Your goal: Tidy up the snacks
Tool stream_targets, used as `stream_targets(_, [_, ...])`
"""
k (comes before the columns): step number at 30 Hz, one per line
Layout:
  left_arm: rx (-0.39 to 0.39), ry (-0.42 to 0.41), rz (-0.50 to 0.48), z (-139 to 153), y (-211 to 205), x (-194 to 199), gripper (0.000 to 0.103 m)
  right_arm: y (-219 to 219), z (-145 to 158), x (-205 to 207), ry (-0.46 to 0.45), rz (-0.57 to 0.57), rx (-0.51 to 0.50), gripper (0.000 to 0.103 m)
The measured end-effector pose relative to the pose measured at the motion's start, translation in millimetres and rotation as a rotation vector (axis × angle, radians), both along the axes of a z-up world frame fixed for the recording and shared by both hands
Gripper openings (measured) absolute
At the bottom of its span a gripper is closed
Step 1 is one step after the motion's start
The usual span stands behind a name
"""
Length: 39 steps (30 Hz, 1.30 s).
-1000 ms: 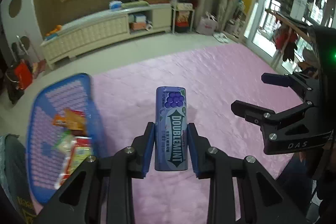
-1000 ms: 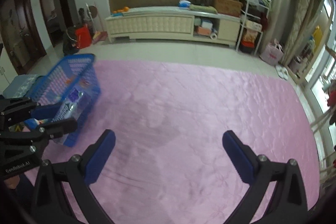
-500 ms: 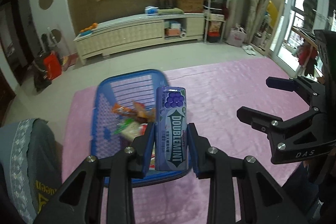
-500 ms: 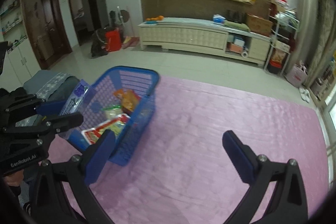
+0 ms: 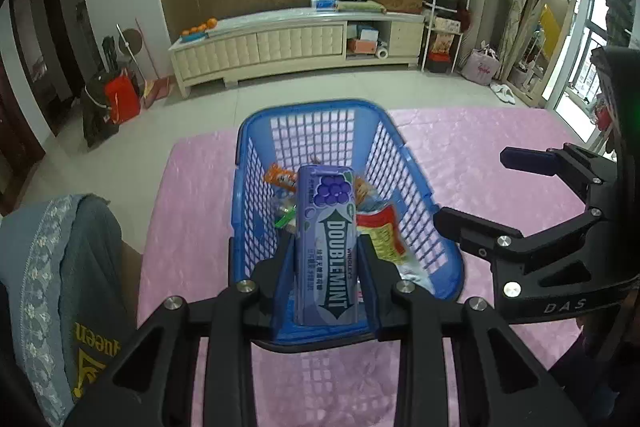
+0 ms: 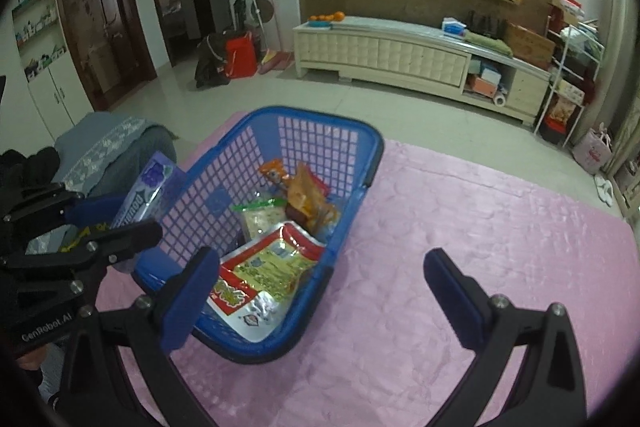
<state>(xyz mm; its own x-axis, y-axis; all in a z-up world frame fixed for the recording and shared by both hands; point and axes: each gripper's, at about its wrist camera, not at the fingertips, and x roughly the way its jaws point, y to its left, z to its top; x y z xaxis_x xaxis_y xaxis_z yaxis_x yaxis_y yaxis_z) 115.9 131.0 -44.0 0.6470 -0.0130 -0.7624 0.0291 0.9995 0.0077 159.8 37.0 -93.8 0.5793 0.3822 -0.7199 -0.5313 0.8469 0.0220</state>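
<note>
Swinging into the middle of both views since a second ago, the blue basket [image 5: 404, 163] now sits squarely ahead of the left gripper [image 5: 327, 259], where before it lay off at the lower left edge of the frame with only pink quilt [image 5: 472, 147] beyond the fingers. The left gripper stays clamped on the purple Doublemint pack [image 5: 329, 247], its blue pads pressed to the pack's two long sides, the pack standing upright with the grape picture at the top. In the left wrist view the pack overlaps the basket's near rim and the snacks inside; in the right wrist view it shows at the left of the frame, beside the basket's left wall and apparently not yet over the opening. The right gripper [image 6: 320, 291] has its jaws spread wide with nothing between them, its left pad low in the frame in front of the basket's near wall. Inside the basket lie a red and yellow foil bag [image 6: 264, 271], a small clear packet with a green top [image 6: 260, 213] and orange wrappers [image 6: 304, 195] toward the far end. Judging by this, the carry is nearly done: the pack has been brought up to the basket, and what seems left is to move it over the open space and let go.
</note>
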Motion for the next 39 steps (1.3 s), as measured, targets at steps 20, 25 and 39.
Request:
stream_targets(20, [-0.046, 0.031, 0.023, -33, 31, 25, 0.068, 7, -25, 20, 0.037, -0.003, -0.043, 0.103])
stream_targets(25, [-0.060, -0.005, 0.011, -27, 30, 14, 0.070, -6, -18, 14, 0.030, -0.024, -0.022, 0.103])
stream_targets(39, [0.025, -0.195, 0.000, 6, -54, -68, 0.070, -67, 18, -54, -0.034, -0.074, 0.031, 0.103])
